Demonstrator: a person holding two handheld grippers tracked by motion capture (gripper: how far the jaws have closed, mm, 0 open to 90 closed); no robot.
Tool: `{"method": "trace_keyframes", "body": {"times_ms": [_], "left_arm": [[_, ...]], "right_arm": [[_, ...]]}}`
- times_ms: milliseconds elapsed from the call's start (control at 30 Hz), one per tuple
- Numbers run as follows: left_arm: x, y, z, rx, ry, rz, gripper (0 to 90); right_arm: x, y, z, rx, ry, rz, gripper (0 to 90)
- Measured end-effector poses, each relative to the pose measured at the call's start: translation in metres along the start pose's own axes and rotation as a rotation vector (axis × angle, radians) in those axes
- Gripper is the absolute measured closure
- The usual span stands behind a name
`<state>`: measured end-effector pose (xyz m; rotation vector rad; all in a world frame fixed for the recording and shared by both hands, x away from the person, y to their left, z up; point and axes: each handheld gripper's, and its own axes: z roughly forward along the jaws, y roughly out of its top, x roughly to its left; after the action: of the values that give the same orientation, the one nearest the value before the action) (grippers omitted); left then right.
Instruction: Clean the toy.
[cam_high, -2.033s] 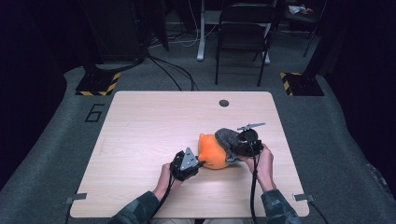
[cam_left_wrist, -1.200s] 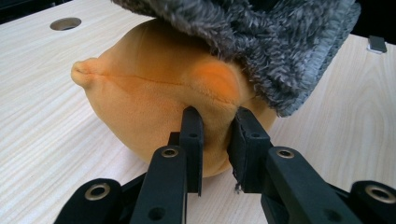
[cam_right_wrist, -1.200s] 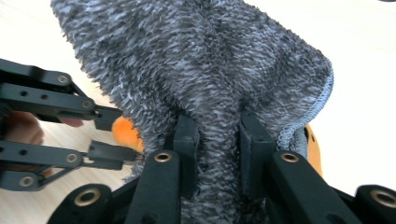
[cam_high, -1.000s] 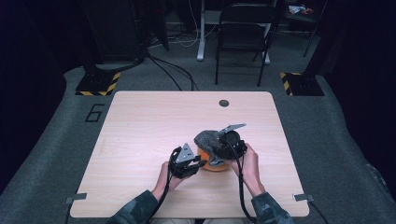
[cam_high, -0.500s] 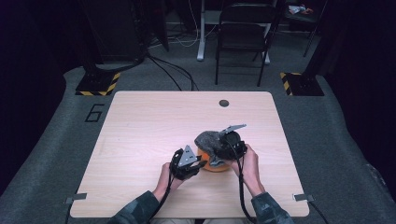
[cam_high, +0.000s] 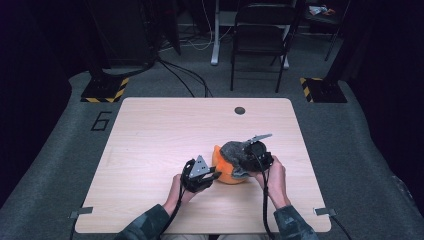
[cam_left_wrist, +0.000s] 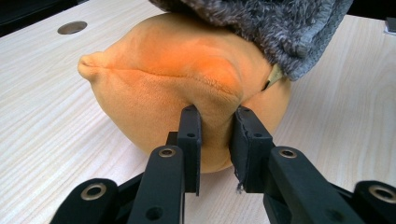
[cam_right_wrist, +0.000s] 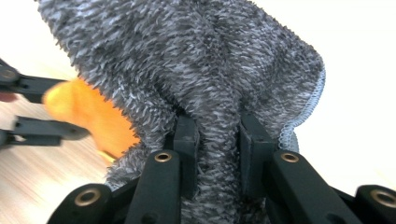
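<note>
With our left gripper (cam_left_wrist: 215, 135) we pinch a fold of the orange cushion (cam_left_wrist: 177, 88), which sits on the desk (cam_high: 150, 135) near its front edge. We keep that clamp firm and low so the cushion stays put. Our right gripper (cam_right_wrist: 217, 140) is clamped on the grey cover (cam_right_wrist: 196, 65) draped over the cushion; we judge it best to draw the cover evenly, without snagging the seam.

Bright tabletop, dark surroundings, overexposed close-up.
</note>
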<state>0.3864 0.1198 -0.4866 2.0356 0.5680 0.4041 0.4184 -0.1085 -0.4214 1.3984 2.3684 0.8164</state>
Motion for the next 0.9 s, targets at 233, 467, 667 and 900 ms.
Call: {"method": "trace_keyframes", "body": {"times_ms": [233, 467, 667, 900], "left_arm": [[0.0, 0.0, 0.0, 0.0, -0.007, 0.0, 73.8], [0.001, 0.0, 0.0, -0.001, -0.008, 0.006, 73.7], [0.001, 0.0, 0.0, -0.006, -0.01, 0.001, 73.8], [0.003, -0.001, -0.001, -0.013, -0.012, -0.01, 73.8]], "right_arm": [[-0.019, -0.01, 0.003, 0.033, -0.004, 0.065, 72.1], [-0.037, -0.019, 0.012, 0.067, -0.018, 0.109, 72.0], [-0.048, -0.027, 0.024, 0.129, -0.057, 0.139, 72.1], [-0.055, -0.029, 0.026, 0.154, -0.08, 0.151, 72.1]]}}
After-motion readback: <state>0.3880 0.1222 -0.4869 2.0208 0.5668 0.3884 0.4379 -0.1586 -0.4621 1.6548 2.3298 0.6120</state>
